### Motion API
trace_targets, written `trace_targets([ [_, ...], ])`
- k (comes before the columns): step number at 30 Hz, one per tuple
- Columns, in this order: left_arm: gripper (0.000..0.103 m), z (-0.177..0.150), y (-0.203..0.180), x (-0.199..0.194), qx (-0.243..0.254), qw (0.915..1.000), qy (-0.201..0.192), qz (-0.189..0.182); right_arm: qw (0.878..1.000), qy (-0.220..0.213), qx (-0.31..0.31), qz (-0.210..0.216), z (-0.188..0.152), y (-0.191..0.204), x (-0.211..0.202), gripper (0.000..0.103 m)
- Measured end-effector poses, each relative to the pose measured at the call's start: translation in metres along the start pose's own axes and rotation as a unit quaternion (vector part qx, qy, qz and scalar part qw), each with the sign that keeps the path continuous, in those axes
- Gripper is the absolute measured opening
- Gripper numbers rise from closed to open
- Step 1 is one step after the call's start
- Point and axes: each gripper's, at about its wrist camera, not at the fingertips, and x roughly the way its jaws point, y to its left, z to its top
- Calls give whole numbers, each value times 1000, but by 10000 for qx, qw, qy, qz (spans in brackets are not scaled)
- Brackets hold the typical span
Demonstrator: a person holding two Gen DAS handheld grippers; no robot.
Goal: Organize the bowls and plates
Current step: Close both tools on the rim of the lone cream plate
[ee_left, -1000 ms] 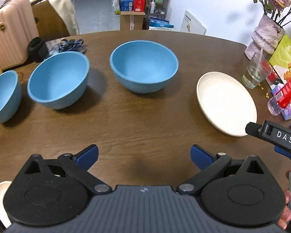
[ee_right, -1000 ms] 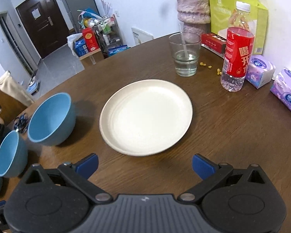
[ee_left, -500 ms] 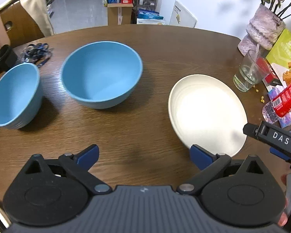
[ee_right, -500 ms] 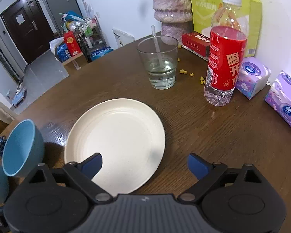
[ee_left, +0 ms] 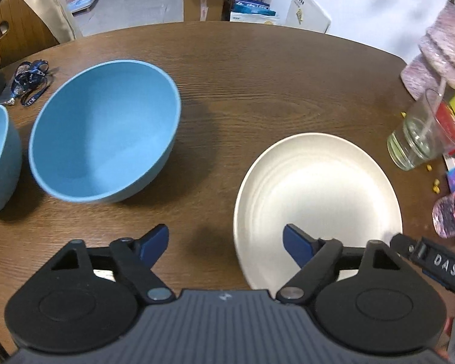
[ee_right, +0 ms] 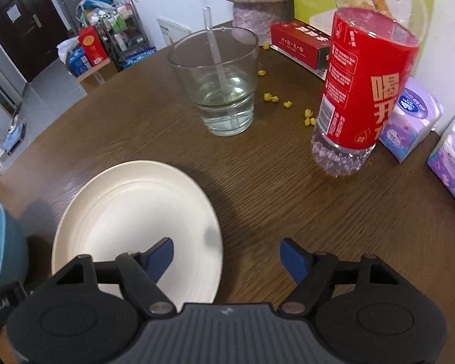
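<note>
Spanning everything is the brown wooden tabletop (ee_left: pixel 257 85), which is carrying a large blue bowl (ee_left: pixel 103 130) ahead-left of the left gripper (ee_left: pixel 226 244) fingers and a cream plate (ee_left: pixel 315 194) lying under that gripper's right finger. The right gripper (ee_right: pixel 226 256) is hovering with its left finger (ee_right: pixel 159 257) over the same plate's near edge. Both pairs of fingers are standing spread apart, gripping nothing, with a glass (ee_right: pixel 218 82) sitting well ahead of the right pair.

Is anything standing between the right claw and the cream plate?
Nothing visible does. The right claw is open at the cream plate, straddling its near right rim; the glass and bottle stand beyond.
</note>
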Motion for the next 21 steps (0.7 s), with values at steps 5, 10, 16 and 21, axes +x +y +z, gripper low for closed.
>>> trace_targets([
  [5,72,6,-13,14,-20,10000,64,15,9998,151,-78,84,9,-6,14,55],
  [10,59,9,-17,28,-119,9998,143,87,9995,235,-158,114,14,-8,25,47],
  [16,39,10,-15,40,-240,9994,262,50,9987,355,-182,321,15,-8,37,39],
  [21,31,12,-12,46,-324,9992,243,4,9982,318,-251,439,17,-6,42,29],
])
